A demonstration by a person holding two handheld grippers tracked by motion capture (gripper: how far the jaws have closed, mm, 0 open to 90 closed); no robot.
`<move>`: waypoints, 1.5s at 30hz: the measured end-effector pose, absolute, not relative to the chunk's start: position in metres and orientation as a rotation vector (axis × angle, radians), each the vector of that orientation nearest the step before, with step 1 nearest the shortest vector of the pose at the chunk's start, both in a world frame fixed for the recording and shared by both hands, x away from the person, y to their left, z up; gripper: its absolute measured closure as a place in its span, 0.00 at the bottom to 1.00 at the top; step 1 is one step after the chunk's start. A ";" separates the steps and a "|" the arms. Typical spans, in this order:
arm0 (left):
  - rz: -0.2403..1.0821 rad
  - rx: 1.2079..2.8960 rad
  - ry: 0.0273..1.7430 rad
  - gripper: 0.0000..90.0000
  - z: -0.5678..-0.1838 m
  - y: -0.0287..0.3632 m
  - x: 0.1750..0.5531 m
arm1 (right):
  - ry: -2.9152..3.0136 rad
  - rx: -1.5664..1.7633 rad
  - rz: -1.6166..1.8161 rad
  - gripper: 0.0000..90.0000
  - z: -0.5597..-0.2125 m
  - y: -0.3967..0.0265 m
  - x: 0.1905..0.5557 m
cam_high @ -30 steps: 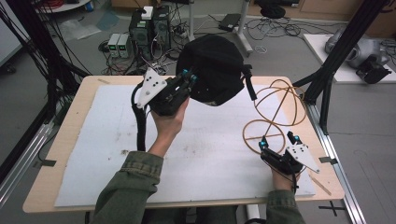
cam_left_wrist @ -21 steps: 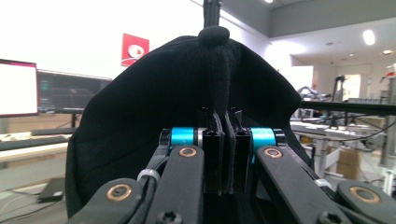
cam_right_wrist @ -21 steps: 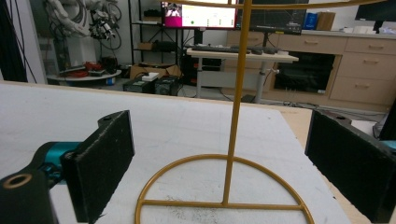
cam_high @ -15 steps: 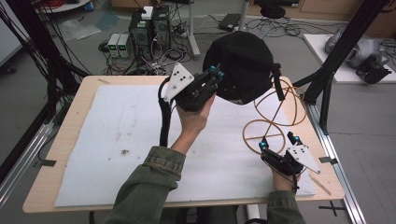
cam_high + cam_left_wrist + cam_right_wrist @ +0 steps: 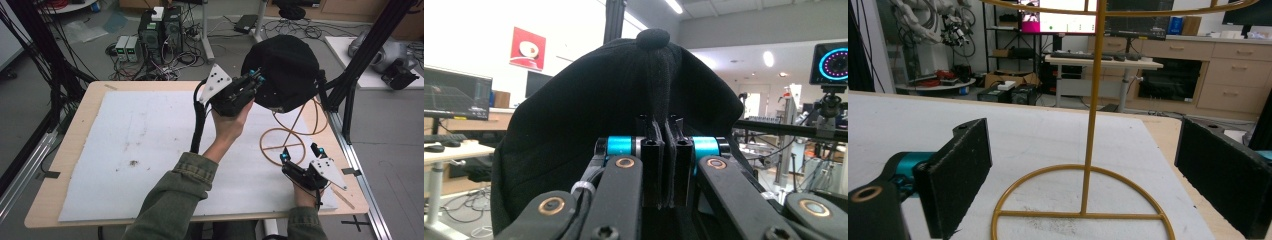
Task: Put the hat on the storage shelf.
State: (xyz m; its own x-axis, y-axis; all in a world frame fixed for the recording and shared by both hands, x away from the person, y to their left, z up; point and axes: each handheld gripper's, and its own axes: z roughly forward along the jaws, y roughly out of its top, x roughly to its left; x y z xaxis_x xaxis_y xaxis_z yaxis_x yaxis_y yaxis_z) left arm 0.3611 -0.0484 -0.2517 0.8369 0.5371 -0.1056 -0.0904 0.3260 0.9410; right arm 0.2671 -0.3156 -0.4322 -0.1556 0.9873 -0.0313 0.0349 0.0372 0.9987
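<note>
The left claw [image 5: 252,80] is raised above the far part of the worktop [image 5: 90,100], at about one o'clock from its middle in the high view, with its jaws pinched tight on a fold of a black cap [image 5: 287,70]. In the left gripper view the fabric is squeezed between the two black jaws and the cap [image 5: 624,100] hangs out ahead of them, crown button uppermost. The relation that matters is between this cap and the yellow wire stand [image 5: 287,140]: the stand rises from a ring base on the white mat [image 5: 125,150] with its thin post upright, and its curved top loop lies just below and toward five o'clock from the cap, partly hidden behind it. Judging by this, the cap is probably meant to settle over that loop, so it would need to travel a little toward the person and down. The right claw [image 5: 300,155] rests low near the worktop's right edge at about four o'clock, jaws spread wide and holding nothing; in the right gripper view the stand's post [image 5: 1093,100] stands between the pads, near but apart from both, well placed to steady it.
</note>
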 end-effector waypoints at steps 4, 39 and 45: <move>0.399 1.182 0.437 0.97 -0.254 -0.059 0.364 | 1.363 1.143 1.276 0.08 -0.433 -0.317 0.267; 0.157 1.545 0.477 0.97 -0.275 -0.139 0.393 | 1.389 1.119 1.281 0.08 -0.433 -0.315 0.268; 0.149 1.581 0.493 0.96 -0.275 -0.140 0.391 | 1.383 1.119 1.279 0.08 -0.433 -0.316 0.267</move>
State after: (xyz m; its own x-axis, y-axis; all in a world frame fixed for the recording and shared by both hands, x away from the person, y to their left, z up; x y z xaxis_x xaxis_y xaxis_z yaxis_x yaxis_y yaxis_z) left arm 0.3913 -0.1395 -0.2751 0.8952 0.3970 -0.2026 0.2187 0.0046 0.9758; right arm 0.2672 -0.3161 -0.4330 -0.1684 0.9848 -0.0425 0.0343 0.0489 0.9982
